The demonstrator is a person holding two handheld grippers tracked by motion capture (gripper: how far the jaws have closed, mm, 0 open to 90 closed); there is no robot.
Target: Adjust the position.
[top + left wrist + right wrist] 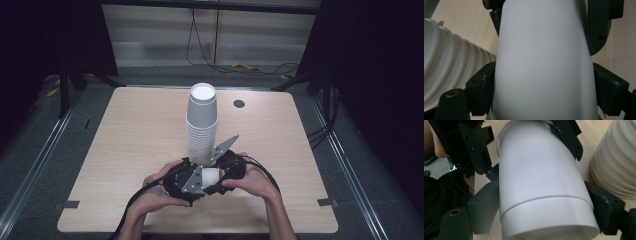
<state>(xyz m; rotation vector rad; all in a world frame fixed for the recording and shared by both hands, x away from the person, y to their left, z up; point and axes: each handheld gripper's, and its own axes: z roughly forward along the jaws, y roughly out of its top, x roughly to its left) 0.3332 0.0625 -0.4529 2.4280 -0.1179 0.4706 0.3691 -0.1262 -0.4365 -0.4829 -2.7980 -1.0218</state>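
- The fingers of both grippers are pinching the same white paper cup [212,176], held on its side just above the tabletop [130,150]. In the left gripper view the black fingers [482,87] press the cup's wall [544,65] from both sides; in the right gripper view its fingers [485,200] clamp the cup [541,195] the same way, close to a seam line that runs round it.
- Judged by that seam, this looks like two cups nested together, one end gripped by each hand. Holding each end apart would let the two be pulled from one another, which seems to be the reason for the double grip.
- The tabletop, the largest thing here, is pale wood and carries the work near its front edge, close to the person, where both forearms reach easily.
- The stack of cups [201,125] stands upside down in the middle of the tabletop, base up, just behind the hands. It sits near enough that a cup can be taken off or put back with a short reach. Its ribbed rims show beside the held cup in the left gripper view [446,67] and the right gripper view [616,165].
- The left gripper [182,185] and right gripper [225,170] face each other, almost touching, with the cup bridging them.
- A small dark round hole [239,103] lies in the tabletop behind the stack, well apart from the work.
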